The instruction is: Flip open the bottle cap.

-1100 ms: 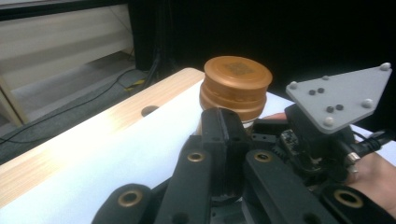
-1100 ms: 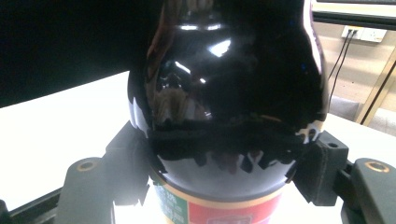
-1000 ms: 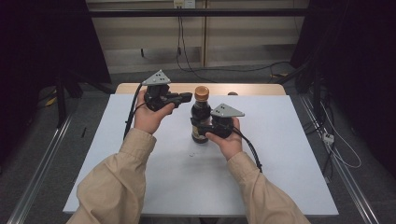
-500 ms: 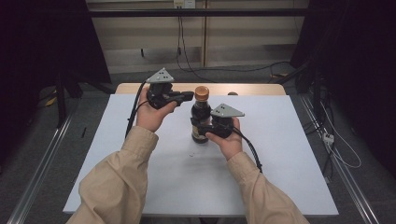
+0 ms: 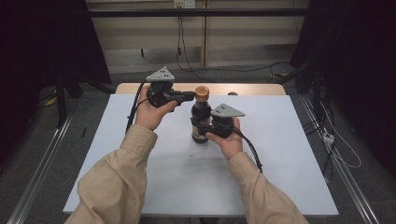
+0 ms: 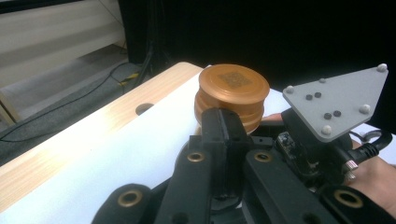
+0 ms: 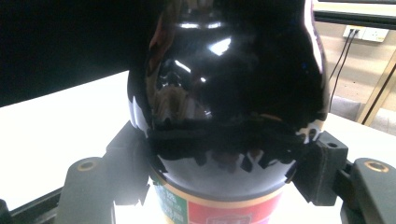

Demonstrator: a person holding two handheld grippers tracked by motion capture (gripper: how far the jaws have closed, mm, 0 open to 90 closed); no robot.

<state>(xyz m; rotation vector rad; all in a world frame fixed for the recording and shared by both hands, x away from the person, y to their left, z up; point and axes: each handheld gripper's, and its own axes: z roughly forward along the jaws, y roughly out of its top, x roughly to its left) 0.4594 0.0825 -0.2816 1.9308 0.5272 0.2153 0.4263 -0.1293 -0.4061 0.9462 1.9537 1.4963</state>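
Observation:
A dark glossy bottle with an orange-brown cap stands upright on the white table. My right gripper is shut on the bottle's body from the right, its pads pressing both sides of the bottle just above the coloured label. My left gripper is held level to the left of the cap, jaws shut together with nothing between them. In the left gripper view its tips sit right against the side of the cap; I cannot tell whether they touch it.
A bare wooden strip with a small hole runs along the table's far edge. Cables trail from both grippers over the table. The right gripper's grey plate sits close beside the cap. Dark curtains stand on both sides, and floor cables lie beyond the table.

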